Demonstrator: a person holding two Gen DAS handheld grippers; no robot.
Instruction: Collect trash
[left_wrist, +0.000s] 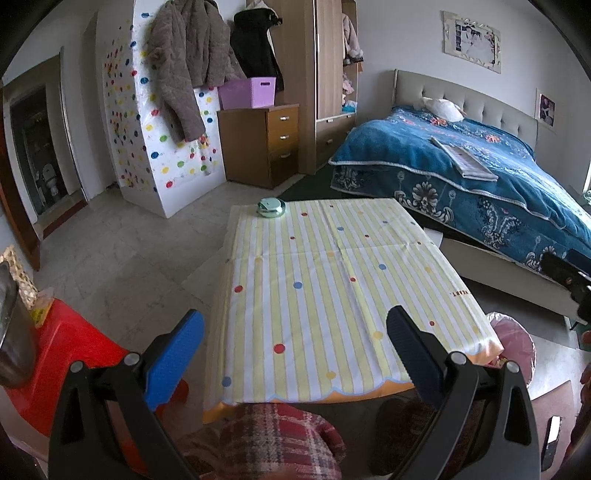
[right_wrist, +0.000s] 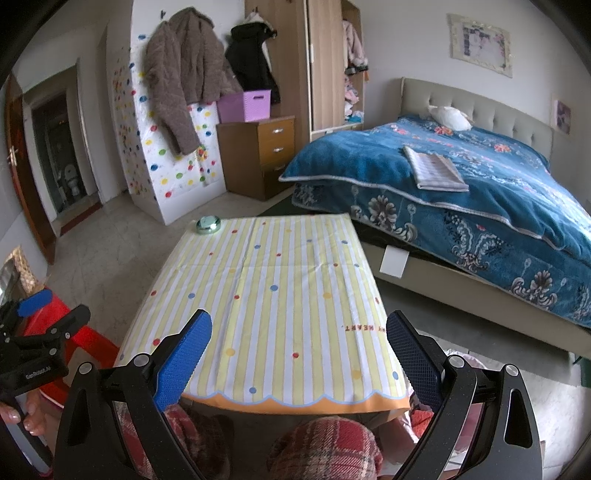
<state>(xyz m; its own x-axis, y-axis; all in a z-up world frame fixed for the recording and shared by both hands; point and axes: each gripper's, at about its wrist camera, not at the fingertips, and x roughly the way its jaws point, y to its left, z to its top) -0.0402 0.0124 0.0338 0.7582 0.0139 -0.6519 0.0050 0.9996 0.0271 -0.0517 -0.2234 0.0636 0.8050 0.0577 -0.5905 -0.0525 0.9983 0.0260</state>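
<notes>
A low table with a yellow-striped dotted cloth (left_wrist: 332, 280) (right_wrist: 280, 295) fills the middle of both views. A small round green tin (left_wrist: 271, 208) (right_wrist: 208, 223) sits at its far left corner. A bin with a pink bag (left_wrist: 515, 343) stands at the table's near right corner. My left gripper (left_wrist: 295, 354) is open and empty above the table's near edge. My right gripper (right_wrist: 299, 354) is open and empty, also above the near edge. The left gripper also shows in the right wrist view (right_wrist: 40, 325).
A red plastic stool (left_wrist: 70, 354) (right_wrist: 85, 339) stands left of the table. A bed with a blue blanket (left_wrist: 461, 177) (right_wrist: 461, 184) lies to the right. A wooden drawer chest (left_wrist: 258, 144), wardrobe and hung coats stand at the back. My plaid-clad knees (left_wrist: 273, 439) are under the near edge.
</notes>
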